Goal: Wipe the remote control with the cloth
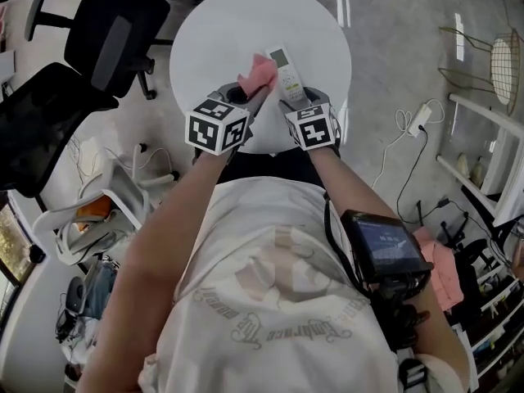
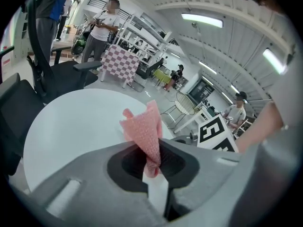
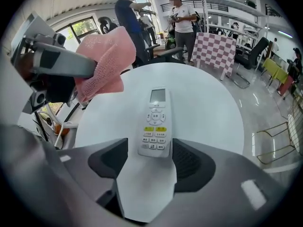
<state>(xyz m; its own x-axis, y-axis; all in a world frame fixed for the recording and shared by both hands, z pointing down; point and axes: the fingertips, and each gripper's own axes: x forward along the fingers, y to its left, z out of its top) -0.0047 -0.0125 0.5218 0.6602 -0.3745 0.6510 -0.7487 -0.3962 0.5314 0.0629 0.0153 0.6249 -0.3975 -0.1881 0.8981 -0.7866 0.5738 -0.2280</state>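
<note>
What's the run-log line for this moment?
left hand-held gripper: shut on cloth | right hand-held gripper: open, remote between jaws | remote: on table | cloth: not touching remote

Colours and patterns. We see the cloth point(image 2: 144, 131) in salmon pink, covered with a fine pattern of pale dots. The remote control point(image 3: 155, 122) is white, with a grey display, two yellow buttons and otherwise white keys. The round table point(image 1: 213, 31) is plain white. We note that the left gripper point(image 2: 151, 167) and the right gripper point(image 3: 150, 162) have grey bodies with dark inner recesses, and each carries a cube point(image 1: 217, 128) of black-and-white square markers. Behind, a checked panel point(image 3: 215, 48) shows dusky pink and white squares. The office chair point(image 1: 115, 31) is black, and the floor point(image 1: 393, 47) is speckled grey.
</note>
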